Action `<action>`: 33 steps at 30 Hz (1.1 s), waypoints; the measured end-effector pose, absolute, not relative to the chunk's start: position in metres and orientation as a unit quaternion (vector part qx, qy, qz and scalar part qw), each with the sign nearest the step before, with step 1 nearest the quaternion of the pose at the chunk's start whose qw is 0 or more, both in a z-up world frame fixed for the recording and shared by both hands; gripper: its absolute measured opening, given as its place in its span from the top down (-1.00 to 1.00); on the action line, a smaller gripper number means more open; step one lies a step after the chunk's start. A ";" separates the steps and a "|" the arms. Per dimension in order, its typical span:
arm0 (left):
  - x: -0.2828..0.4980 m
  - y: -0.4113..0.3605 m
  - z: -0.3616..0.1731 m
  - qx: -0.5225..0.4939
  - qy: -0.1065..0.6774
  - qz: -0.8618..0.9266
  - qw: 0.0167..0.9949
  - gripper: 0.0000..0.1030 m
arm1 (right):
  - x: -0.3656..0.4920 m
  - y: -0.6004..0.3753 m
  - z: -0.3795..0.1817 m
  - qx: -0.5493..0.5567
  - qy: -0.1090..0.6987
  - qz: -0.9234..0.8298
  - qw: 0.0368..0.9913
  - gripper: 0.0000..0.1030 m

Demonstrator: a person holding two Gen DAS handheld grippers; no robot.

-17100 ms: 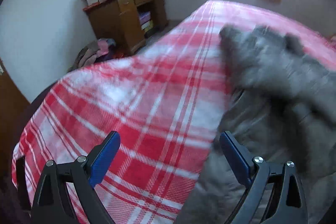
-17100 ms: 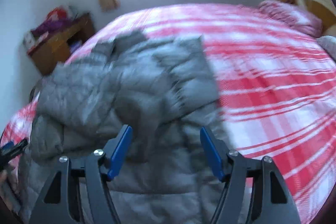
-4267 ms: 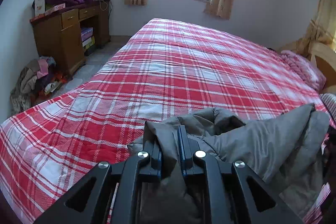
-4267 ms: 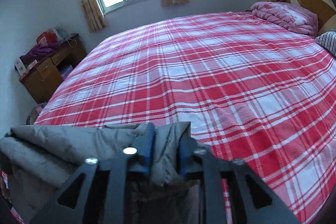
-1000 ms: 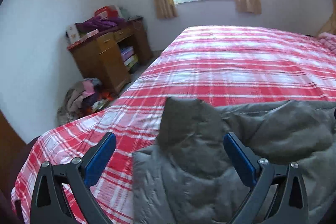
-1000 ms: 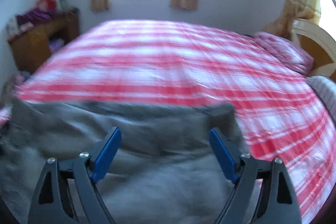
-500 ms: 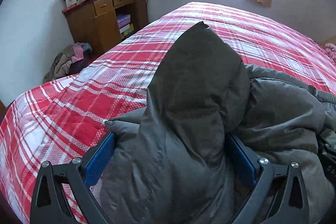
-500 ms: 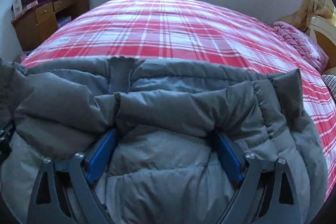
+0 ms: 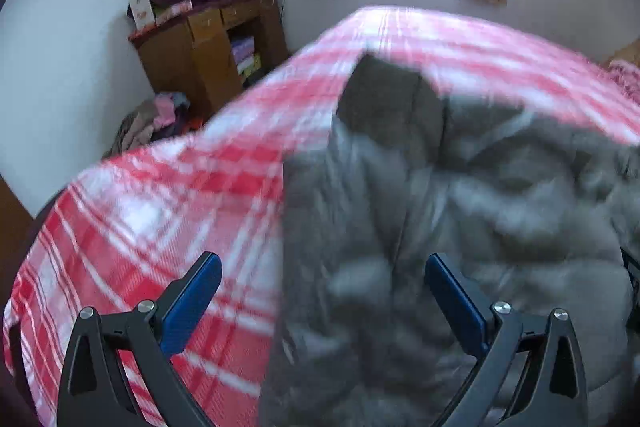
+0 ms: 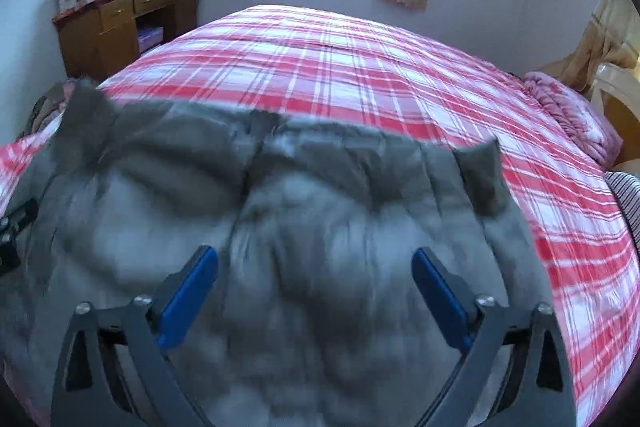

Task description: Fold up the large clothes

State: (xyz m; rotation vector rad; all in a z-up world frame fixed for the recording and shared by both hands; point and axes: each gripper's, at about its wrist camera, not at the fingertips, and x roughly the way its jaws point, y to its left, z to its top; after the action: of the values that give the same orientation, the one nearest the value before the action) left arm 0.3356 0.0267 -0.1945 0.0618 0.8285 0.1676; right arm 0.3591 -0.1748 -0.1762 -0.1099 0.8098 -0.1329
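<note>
A grey quilted puffer jacket point(image 10: 304, 211) lies bunched on the near part of a bed with a red-and-white plaid bedspread point(image 10: 360, 67), its far edge raised in soft ridges and two corners poking up. The left gripper point(image 9: 322, 291) stands wide, the jacket's left edge running between its blue pads without being pinched. The right gripper point(image 10: 314, 287) is opening, its jaws spread over the padding and gripping nothing. The jacket looks light, puffy and springy, with a slick shell likely to slide and bulge back; a hem, corner or seam edge seems the best hold. Boxes on the wooden desk point(image 10: 116, 27) carry print too small to read.
</note>
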 end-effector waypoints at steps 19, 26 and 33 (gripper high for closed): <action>0.261 0.054 -0.215 -0.085 0.403 0.075 0.908 -0.98 | 0.262 -0.143 -0.206 -0.098 0.359 -0.066 0.926 -0.91; 0.261 0.049 -0.212 -0.093 0.394 0.037 0.914 -0.71 | 0.269 -0.147 -0.218 -0.098 0.364 -0.068 0.924 -0.96; 0.266 0.039 -0.206 -0.124 0.399 -0.033 0.908 0.05 | 0.262 -0.145 -0.218 -0.103 0.358 -0.070 0.925 -0.97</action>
State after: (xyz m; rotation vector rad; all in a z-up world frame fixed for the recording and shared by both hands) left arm 0.2662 0.0393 -0.2062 -0.2557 0.8245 -0.0688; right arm 0.2624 -0.1451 -0.2185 -0.2113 0.7352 -0.1441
